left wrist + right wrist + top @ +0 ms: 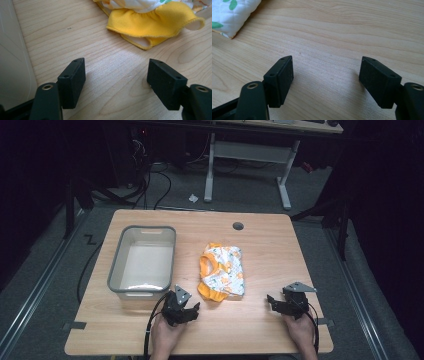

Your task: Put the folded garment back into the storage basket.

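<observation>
A light wooden surface (260,250) is seen from the high view, with a round cable hole (238,226) near its far edge. A grey plastic bin (121,251) is placed on the left half of the surface; its interior is seen to be bare. A folded garment (222,271), white with an orange and green print and edged with an orange-yellow ruffle, is laid just right of the bin, near the middle of the surface and apart from the bin.

The left tongs (191,309) are held in the person's left hand (165,336) at the near edge, just in front of the bin's near right corner and close to the near left corner of the garment. In the left gripper view, the left tongs (116,83) are shown spread wide above bare wood, with nothing between the jaws; the yellow ruffle of the garment (152,23) is seen ahead of them, and the pale wall of the bin (13,62) is seen at the left.

The right tongs (274,302) are held in the right hand (301,330) near the right front corner, well apart from the garment. In the right gripper view, the right tongs (325,83) are likewise shown spread and unoccupied over bare wood, and a quilted white corner of the garment (233,15) is seen at the upper left.

A dark cable (150,330) is trailed from the left tongs toward the near edge.
</observation>
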Available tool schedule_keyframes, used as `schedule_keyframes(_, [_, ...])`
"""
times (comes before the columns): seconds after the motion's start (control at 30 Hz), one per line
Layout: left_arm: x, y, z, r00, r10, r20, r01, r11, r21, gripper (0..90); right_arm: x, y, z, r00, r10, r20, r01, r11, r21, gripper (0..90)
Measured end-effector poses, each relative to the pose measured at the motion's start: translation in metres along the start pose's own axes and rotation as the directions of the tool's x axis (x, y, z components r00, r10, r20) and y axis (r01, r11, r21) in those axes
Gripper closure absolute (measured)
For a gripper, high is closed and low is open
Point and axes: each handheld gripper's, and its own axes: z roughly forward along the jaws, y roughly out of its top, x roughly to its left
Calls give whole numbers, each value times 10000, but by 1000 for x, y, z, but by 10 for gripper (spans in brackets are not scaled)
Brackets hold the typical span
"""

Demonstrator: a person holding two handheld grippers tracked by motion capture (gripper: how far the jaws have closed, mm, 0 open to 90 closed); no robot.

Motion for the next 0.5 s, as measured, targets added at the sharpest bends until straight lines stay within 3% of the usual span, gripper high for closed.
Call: schedule_keyframes(0.5, [-1,1,1,9999,94,89,-94,9999,36,275,0,0,0,10000,3,17,-3,10000,-4,280])
